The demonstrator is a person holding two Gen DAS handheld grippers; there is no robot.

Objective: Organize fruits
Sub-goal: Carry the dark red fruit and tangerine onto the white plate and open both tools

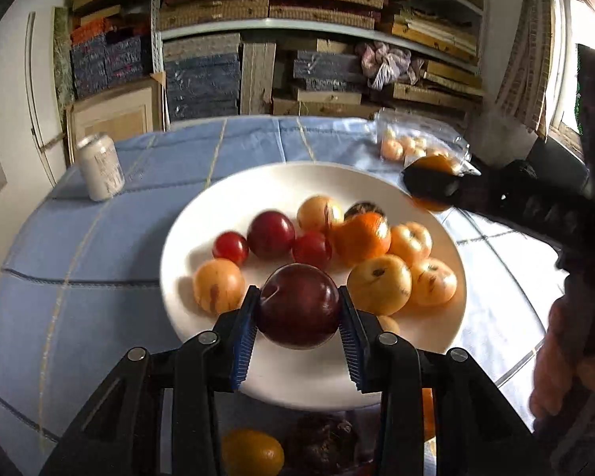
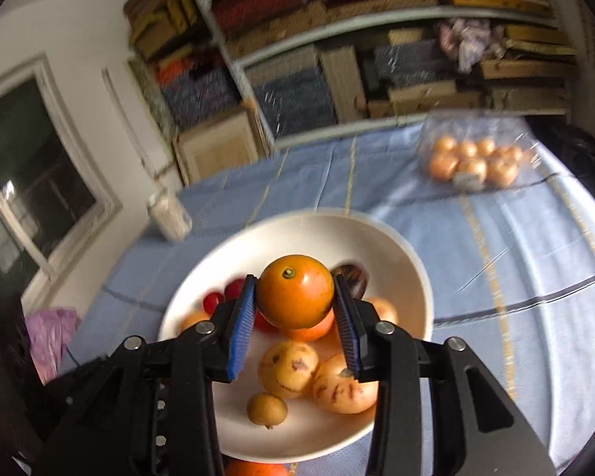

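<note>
— What's in each claw?
— My left gripper [image 1: 299,309] clamps a round dark plum [image 1: 299,304], stem dimple at ten o'clock, above the white bowl [image 1: 218,206].
— My right gripper [image 2: 294,304] grips an orange [image 2: 294,291], stem up at twelve.

Operator: State the quantity of tableware items.

Technician: Plate [image 1: 202,214]: quantity 1. Can [image 1: 101,166]: quantity 1. Clear bag [image 2: 476,127]: quantity 1.

Operator: State the fruit quantities by type.

Technician: Dark red plum [image 1: 299,304]: quantity 2. Small red fruit [image 1: 230,247]: quantity 2. Yellow speckled fruit [image 1: 379,289]: quantity 6, comprising five large units and one small unit, partly hidden. Orange [image 1: 361,236]: quantity 3. Dark round fruit [image 1: 365,209]: quantity 1.

Operator: And the bag contents?

Technician: Pale orange fruit [image 2: 472,170]: at least seven visible. Exact quantity cannot be confirmed because of blur.
</note>
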